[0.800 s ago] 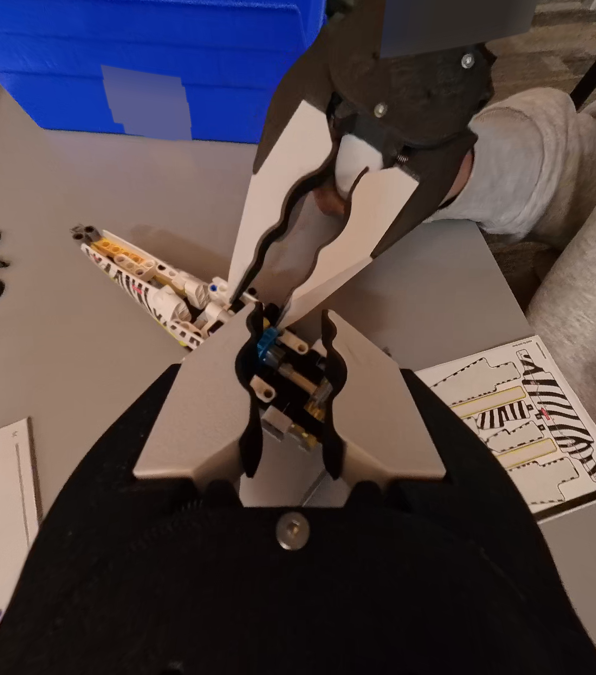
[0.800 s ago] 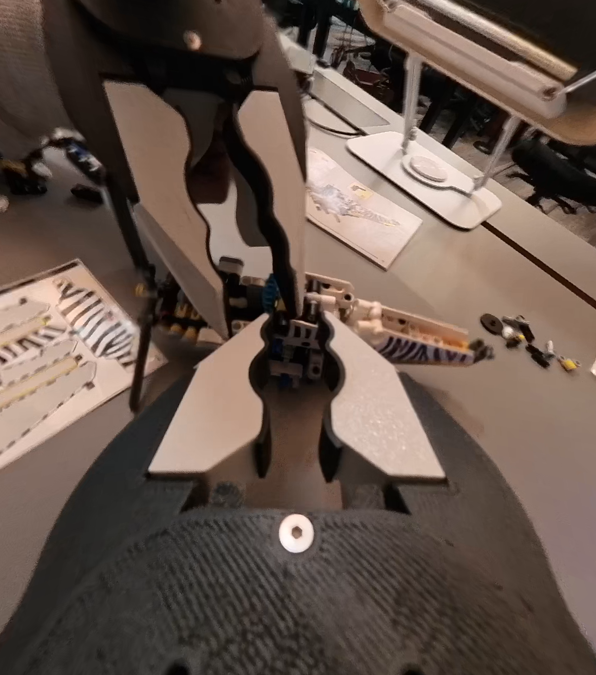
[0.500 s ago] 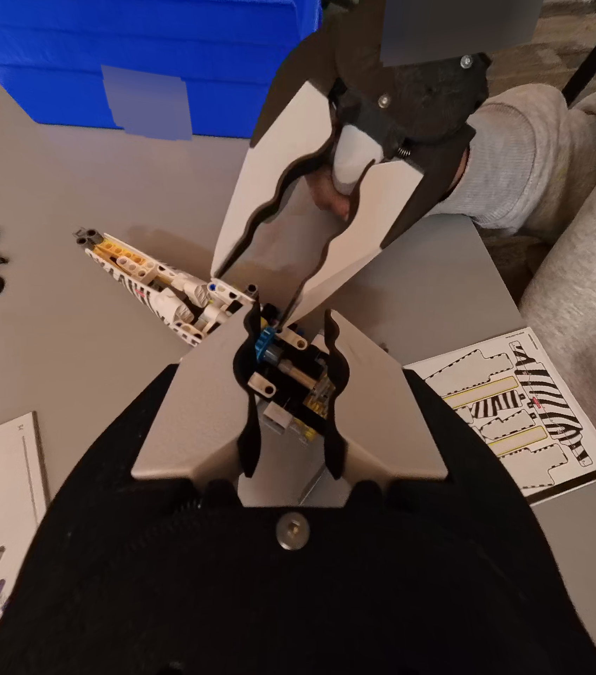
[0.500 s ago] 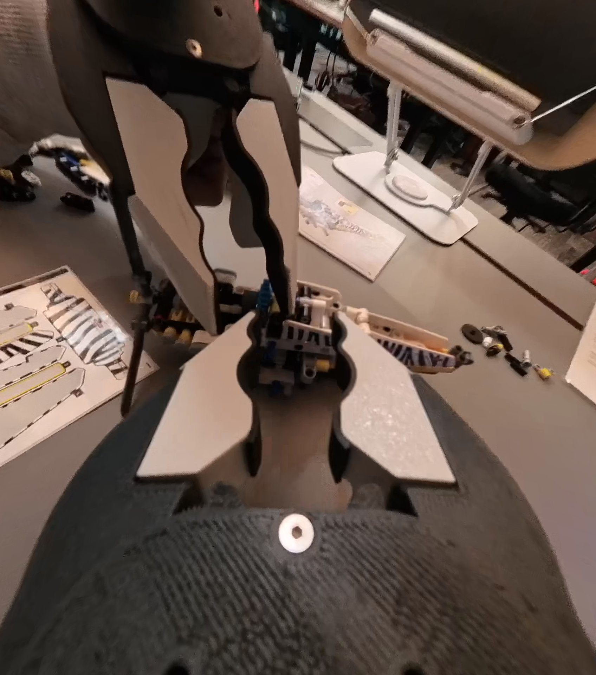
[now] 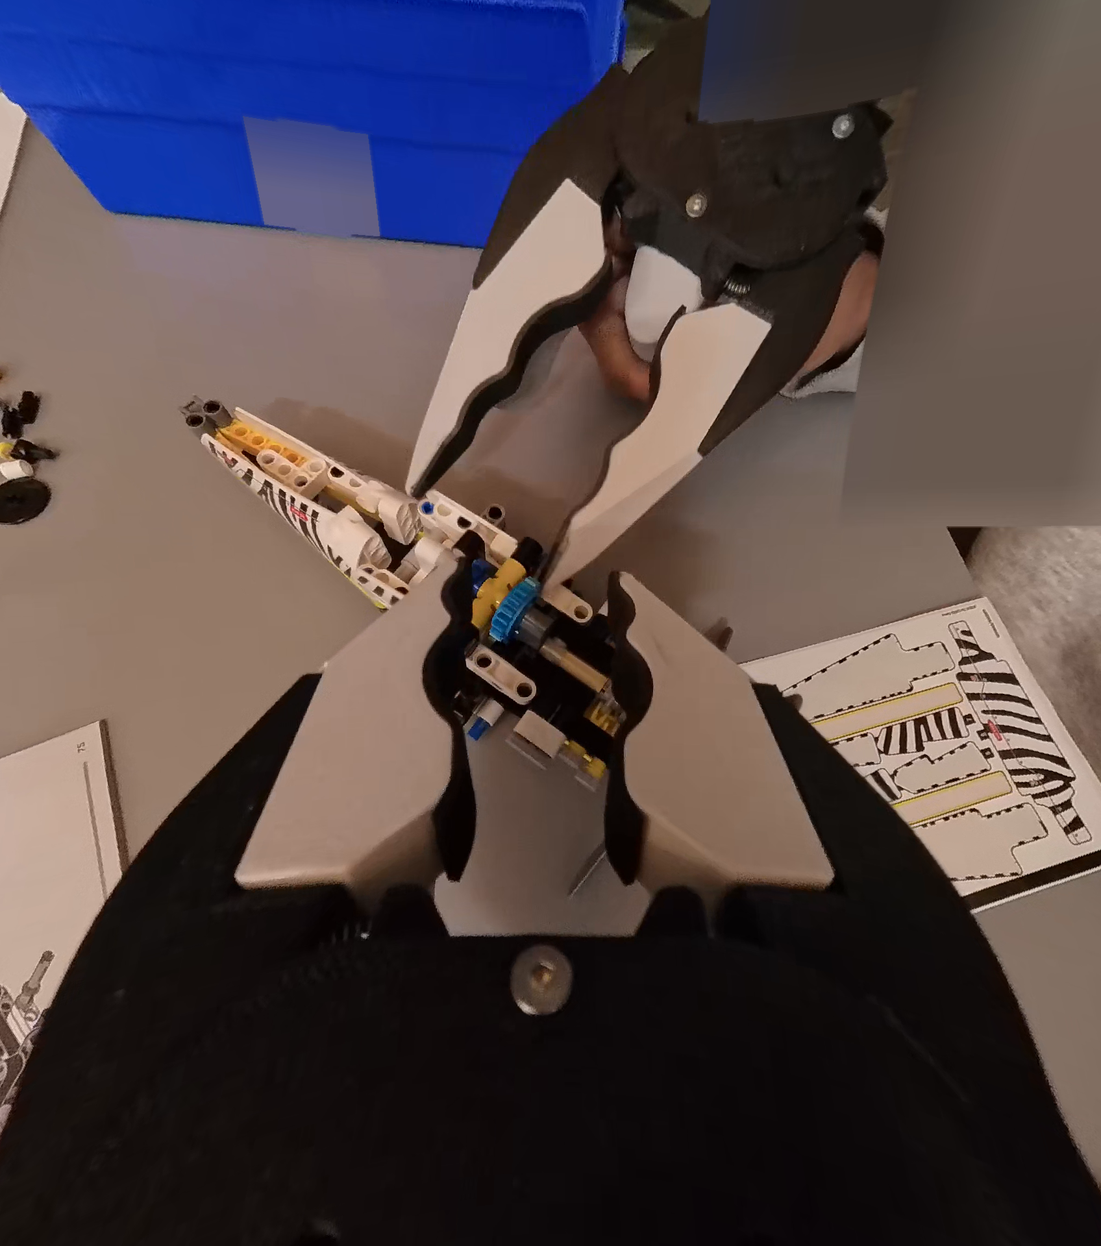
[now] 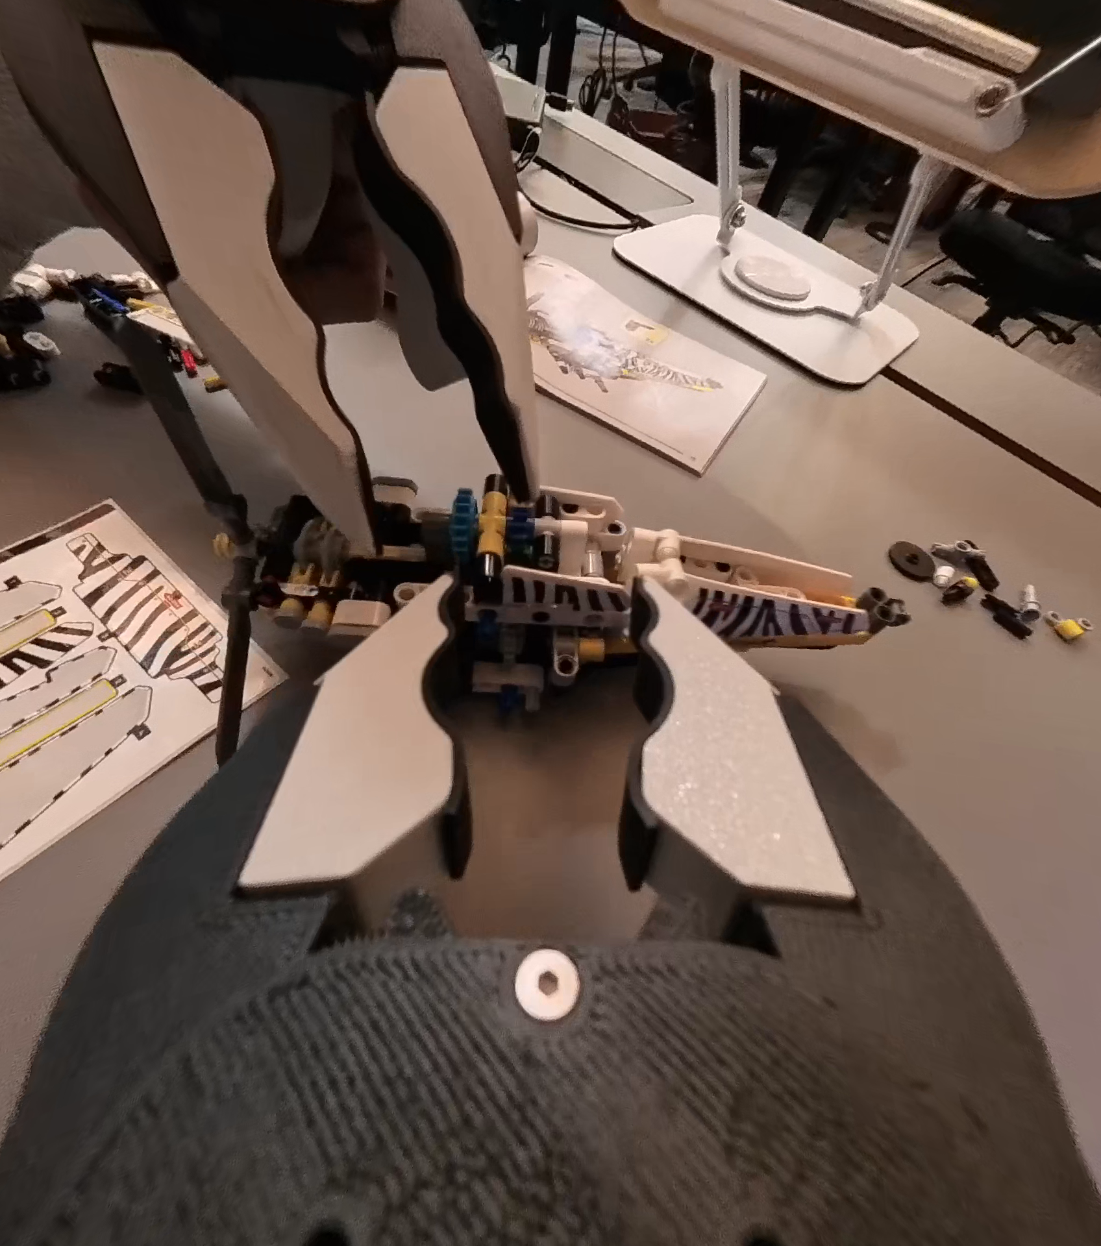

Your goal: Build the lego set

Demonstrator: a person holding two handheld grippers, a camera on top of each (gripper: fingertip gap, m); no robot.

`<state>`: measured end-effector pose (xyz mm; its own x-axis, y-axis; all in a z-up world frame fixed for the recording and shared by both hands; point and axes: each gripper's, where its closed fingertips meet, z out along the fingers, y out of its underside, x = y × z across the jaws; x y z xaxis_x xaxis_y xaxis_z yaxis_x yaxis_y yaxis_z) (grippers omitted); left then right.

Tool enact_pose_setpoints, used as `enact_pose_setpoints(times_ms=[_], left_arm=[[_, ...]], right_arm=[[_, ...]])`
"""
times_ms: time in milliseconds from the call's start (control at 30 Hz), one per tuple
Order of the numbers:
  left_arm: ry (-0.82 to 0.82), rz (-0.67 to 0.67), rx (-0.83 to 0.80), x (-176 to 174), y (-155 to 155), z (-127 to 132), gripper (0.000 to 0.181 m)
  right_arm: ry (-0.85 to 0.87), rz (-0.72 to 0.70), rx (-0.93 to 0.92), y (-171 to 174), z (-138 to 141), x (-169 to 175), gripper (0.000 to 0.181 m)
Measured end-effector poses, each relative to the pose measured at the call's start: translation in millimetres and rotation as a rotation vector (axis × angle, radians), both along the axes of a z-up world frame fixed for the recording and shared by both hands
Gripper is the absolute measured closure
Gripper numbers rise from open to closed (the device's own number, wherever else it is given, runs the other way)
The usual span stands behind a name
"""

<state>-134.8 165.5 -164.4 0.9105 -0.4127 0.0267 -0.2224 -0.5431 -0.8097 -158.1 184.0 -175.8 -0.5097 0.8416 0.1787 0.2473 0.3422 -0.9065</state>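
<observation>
- The left tool [image 5: 531, 620] has its two fingers wide apart around the dark end of the lego model [image 5: 534, 647]; whether they press it is hard to tell.
- The right tool [image 6: 538, 607] is wide open too, holding nothing, with the model's striped middle between its tips.
- The model lies flat on the bench [image 5: 129, 593], its long pointed nose [image 5: 264, 458] aimed away to the left tool's left.
- One sticker sheet [image 5: 939, 742] and one booklet [image 6: 642, 384] lie beside it.
- The small loose parts [image 6: 979, 593] are too tiny to count.

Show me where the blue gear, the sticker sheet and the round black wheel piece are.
blue gear [image 5: 513, 612], left wrist view, on its toothed rim.
sticker sheet [image 5: 939, 745], left wrist view, on a striped sticker.
round black wheel piece [image 5: 17, 500], left wrist view, on its flat face.
</observation>
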Motion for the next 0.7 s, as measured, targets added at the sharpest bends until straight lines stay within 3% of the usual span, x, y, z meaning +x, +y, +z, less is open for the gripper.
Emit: enact_pose_setpoints(times_ms=[300,433,700], left_arm=[[0.026,0.045,-0.014,-16.8,-5.3,1.6,0.143],[0.017,0.058,-0.085,-23.4,-11.9,-9.4,0.141],[-0.010,0.022,-0.134,-12.0,-12.7,-20.9,0.145]], right_arm=[[-0.002,-0.002,-0.009,0.7,0.6,-0.1,0.138],[-0.006,0.000,-0.015,0.8,0.6,0.2,0.138],[-0.006,-0.003,-0.012,1.4,0.7,0.5,0.139]])
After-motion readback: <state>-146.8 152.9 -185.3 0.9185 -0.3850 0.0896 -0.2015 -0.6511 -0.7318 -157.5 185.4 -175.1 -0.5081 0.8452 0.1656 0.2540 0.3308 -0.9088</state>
